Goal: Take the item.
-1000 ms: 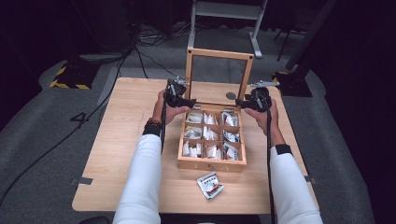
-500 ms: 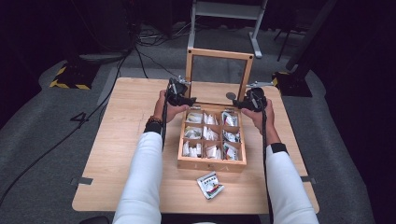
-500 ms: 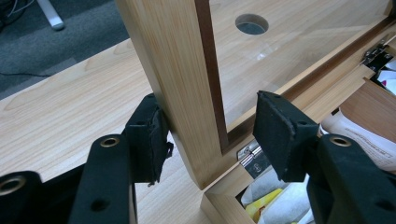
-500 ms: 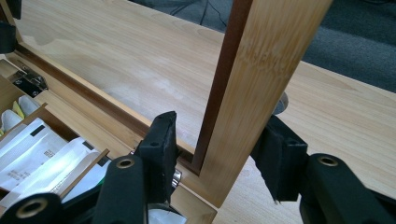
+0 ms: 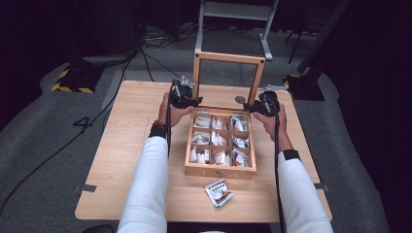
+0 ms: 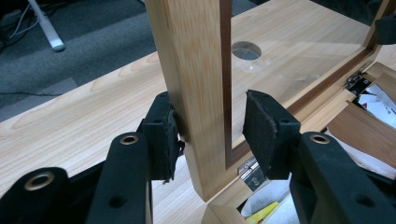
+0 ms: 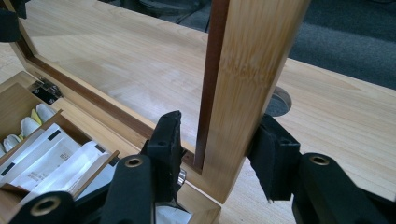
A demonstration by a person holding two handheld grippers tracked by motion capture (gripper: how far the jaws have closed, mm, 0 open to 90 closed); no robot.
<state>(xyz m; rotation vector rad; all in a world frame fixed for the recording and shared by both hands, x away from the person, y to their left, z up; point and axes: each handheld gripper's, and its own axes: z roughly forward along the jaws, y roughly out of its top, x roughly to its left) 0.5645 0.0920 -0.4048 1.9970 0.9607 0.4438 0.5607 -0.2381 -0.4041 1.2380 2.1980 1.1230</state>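
A wooden compartment box (image 5: 219,171) holds several tea packets (image 5: 217,141). Its glass-paned lid (image 5: 228,57) stands upright at the back. My left gripper (image 5: 193,101) is open at the bottom of the lid's left post (image 6: 196,93), just above the hinge (image 6: 250,170). Its jaws straddle that post: the outer pad (image 6: 163,140) touches the wood and the inner pad (image 6: 261,135) stands off over the glass. My right gripper (image 5: 257,107) is open around the lid's right post (image 7: 243,93). There the outer pad (image 7: 271,158) rests against the wood, with a gap on the inner side.
One loose tea packet (image 5: 219,192) lies on the wooden table (image 5: 131,126) in front of the box. A round cable hole (image 5: 239,99) is in the tabletop behind the lid. A metal stand (image 5: 233,14) and cables sit on the floor beyond the table.
My right gripper has shifted slightly left, onto the lid's right post. The left gripper and the lid have stayed put.
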